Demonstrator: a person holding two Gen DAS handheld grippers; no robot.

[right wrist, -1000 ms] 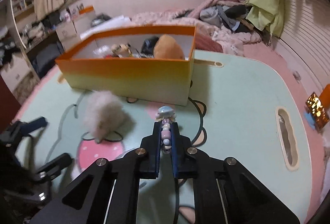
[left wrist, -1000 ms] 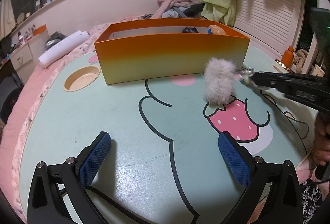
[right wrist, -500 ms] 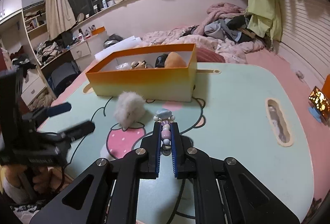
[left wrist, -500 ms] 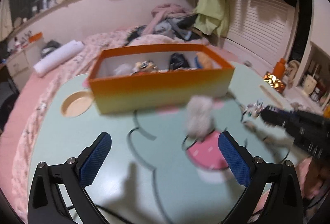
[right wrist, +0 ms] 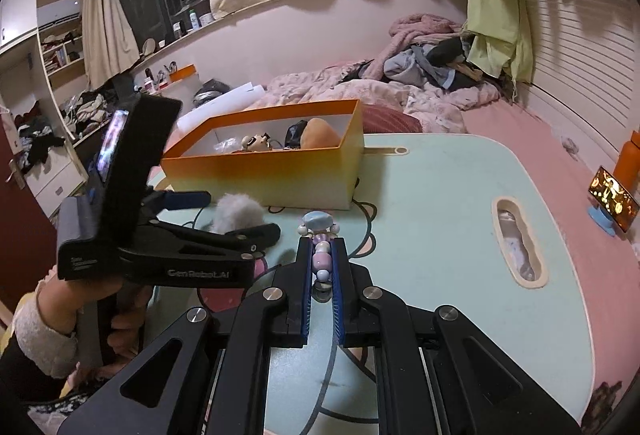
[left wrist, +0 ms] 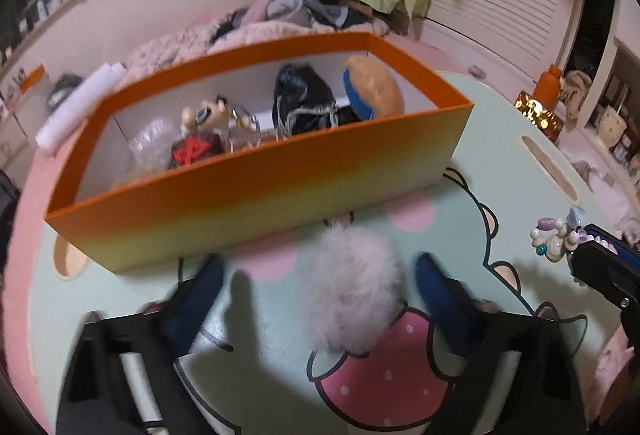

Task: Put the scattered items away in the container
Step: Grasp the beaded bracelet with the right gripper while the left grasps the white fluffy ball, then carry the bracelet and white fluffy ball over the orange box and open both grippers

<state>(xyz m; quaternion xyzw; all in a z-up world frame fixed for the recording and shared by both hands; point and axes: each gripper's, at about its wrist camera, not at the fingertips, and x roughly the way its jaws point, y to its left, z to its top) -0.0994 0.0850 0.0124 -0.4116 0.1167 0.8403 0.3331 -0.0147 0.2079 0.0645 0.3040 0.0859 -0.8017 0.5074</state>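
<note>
The fluffy ball is sat between the left gripper's closing, not yet touching fingers; beads are pinched by the right gripper.

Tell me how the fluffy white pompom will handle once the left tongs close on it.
The pompom is all loose fur, so it will probably squash a lot before the left tongs, which have just been closing around it, get a firm hold. It looks very light, so likely easy to lift. Being roundish, it may roll or skid on the smooth table if nudged.
</note>
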